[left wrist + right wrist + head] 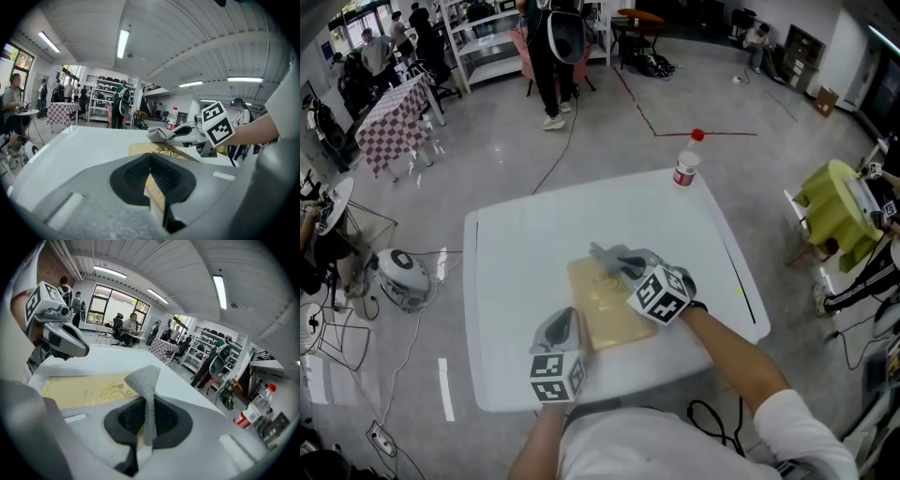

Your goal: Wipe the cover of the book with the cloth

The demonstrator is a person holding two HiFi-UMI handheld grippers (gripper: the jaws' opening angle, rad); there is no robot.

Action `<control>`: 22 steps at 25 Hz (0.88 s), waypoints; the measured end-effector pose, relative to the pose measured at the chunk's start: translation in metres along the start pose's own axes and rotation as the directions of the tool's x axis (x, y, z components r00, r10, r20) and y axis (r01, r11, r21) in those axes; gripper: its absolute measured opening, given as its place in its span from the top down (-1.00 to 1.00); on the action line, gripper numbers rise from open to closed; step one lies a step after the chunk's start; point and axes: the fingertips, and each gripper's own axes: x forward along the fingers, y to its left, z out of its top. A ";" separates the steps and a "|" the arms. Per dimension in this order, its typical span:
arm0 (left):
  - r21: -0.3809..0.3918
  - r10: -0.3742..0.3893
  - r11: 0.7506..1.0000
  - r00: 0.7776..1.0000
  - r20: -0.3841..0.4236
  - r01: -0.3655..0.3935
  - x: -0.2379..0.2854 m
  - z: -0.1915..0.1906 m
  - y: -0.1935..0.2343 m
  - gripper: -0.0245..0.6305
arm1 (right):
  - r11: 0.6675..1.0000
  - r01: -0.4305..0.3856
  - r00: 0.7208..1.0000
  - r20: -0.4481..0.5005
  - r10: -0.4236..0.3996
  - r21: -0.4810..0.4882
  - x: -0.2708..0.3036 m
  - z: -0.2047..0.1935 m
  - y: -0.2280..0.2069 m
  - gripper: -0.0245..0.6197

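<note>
From the head view, a book (605,305) with a yellow cover lies flat on a white table (516,272), nearer its near edge than its far one. The left gripper (565,323) sits at the book's near-left corner. The right gripper (619,262) is over the book's far edge, with a grey cloth (607,254) bunched at its tip. A water bottle (685,165) with a red cap stands at the table's far-right corner, well apart from the book.

In the left gripper view, the jaws are brought together, and a thin yellow edge of the book (161,151) runs between their dark pads, so this gripper is clamped on the book. Beyond it, the right gripper (177,134) holds the cloth (159,135) just above the cover.

In the right gripper view, the jaws are closed on the cloth (145,380), which stands up between the pads and folds over ahead of them. The cover's gold lettering lies directly below and to the left, and the left gripper (70,345) is at the book's (89,387) far end.
</note>
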 end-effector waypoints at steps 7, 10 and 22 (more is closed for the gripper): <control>0.014 0.020 1.000 1.000 -0.001 -0.020 -0.007 -0.006 -0.010 0.91 | 0.999 -0.042 0.999 0.016 0.042 0.015 -0.021 -0.007 0.028 0.87; 0.006 0.030 1.000 1.000 0.002 -0.030 -0.011 -0.005 -0.014 0.91 | 0.998 -0.055 0.998 0.023 0.054 0.026 -0.034 -0.012 0.040 0.87; 0.001 0.068 0.998 0.997 -0.036 -0.068 -0.022 -0.015 -0.033 0.91 | 0.994 -0.102 0.994 0.044 0.100 0.051 -0.084 -0.029 0.085 0.87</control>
